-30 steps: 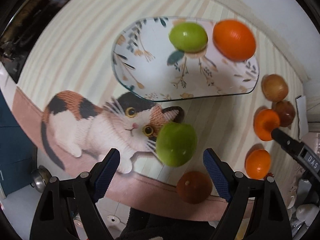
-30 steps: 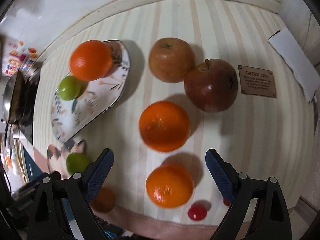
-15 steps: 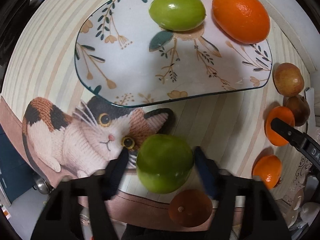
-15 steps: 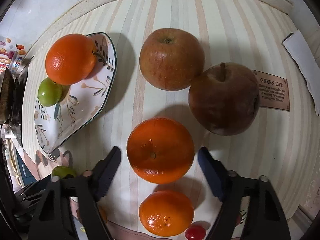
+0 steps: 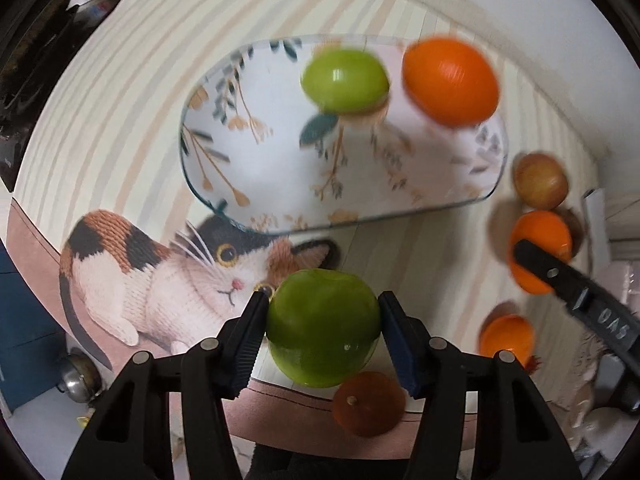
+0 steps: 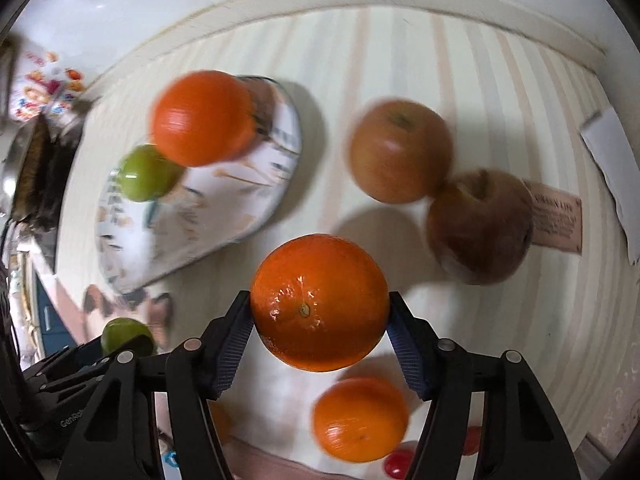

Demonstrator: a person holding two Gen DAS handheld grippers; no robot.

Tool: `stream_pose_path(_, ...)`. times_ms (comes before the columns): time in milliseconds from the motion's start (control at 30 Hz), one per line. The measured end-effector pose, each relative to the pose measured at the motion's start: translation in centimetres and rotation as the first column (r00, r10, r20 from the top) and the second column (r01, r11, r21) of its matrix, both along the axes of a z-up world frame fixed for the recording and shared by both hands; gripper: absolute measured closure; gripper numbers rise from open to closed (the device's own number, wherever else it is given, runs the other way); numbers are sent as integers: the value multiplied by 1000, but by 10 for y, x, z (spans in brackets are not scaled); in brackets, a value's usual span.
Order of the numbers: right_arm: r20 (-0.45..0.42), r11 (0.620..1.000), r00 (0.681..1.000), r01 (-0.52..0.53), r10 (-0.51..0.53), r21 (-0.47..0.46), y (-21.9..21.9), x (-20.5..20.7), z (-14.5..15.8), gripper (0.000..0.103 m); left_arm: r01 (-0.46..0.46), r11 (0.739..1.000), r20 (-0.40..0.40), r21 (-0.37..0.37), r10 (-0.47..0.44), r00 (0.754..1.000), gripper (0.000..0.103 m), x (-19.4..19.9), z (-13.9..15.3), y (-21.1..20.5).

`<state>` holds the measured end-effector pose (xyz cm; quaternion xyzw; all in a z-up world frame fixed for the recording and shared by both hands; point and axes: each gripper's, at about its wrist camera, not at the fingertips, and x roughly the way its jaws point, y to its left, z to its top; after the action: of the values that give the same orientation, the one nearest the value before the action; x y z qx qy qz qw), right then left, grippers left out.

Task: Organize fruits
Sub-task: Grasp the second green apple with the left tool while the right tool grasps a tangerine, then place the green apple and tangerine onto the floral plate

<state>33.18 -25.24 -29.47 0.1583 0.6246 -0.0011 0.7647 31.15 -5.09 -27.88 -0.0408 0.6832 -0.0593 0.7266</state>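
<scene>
A green apple [image 5: 323,327] is held by the left tool [image 5: 322,330]. Both blue pads are pressed on its sides, so the tool is clenched on it. The apple is seen above the cat picture [image 5: 168,276] on the striped mat [image 5: 120,92], near the mat's pink edge. A small brown fruit [image 5: 369,404] is seen just below the apple.

An orange [image 6: 319,302] is held by the right tool [image 6: 320,312]. The pads are pressed on both sides of it, and the jaws are being closed a little more. The orange is seen over the mat, with a shadow under it. The same orange and one finger of the right tool [image 5: 560,280] are also seen at the right edge of the left camera's view.

A plate [image 5: 280,200] with leaf pictures is set on the mat, past the cat. Two fruits are laid on its far side: a second green apple [image 5: 345,82] and a second orange [image 5: 451,80], just beside each other. Both are blurred.

Two brownish apples are seen to the right of the plate. The lighter one [image 6: 401,151] and the darker one [image 6: 480,227] are touching. A third orange [image 6: 360,420] is laid below the held orange, near the mat's edge. A small red thing [image 6: 396,465] is seen next to it. A brown label [image 6: 556,222] with writing is placed by the darker apple. The words are too blurred to be read.
</scene>
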Motion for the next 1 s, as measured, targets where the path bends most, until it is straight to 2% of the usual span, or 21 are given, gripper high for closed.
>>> stream_pose_path(133,32,997,998,-62,61,36,29,21,13,35,-30,999,40,-35,32,999,49,24,29,14)
stream_pose_path(267,31,992,992,-122,120,39,56,45,8,35,-58,998,45,-26,59,997,49,59,34,28)
stream_pose_path(600,-14,984,984,-176,176,36,84,82,-25,35,-90,995,-31,33,91,995,49,145,-14,62)
stream_pose_path(767,-20,983,983,-183,184,27,87,89,-32,35,-109,994,-63,25,110,992,49,159,-30,63)
stream_pose_path(1000,-36,983,983,-181,182,35,90,96,-36,34,-101,994,-77,33,103,992,49,158,-33,53)
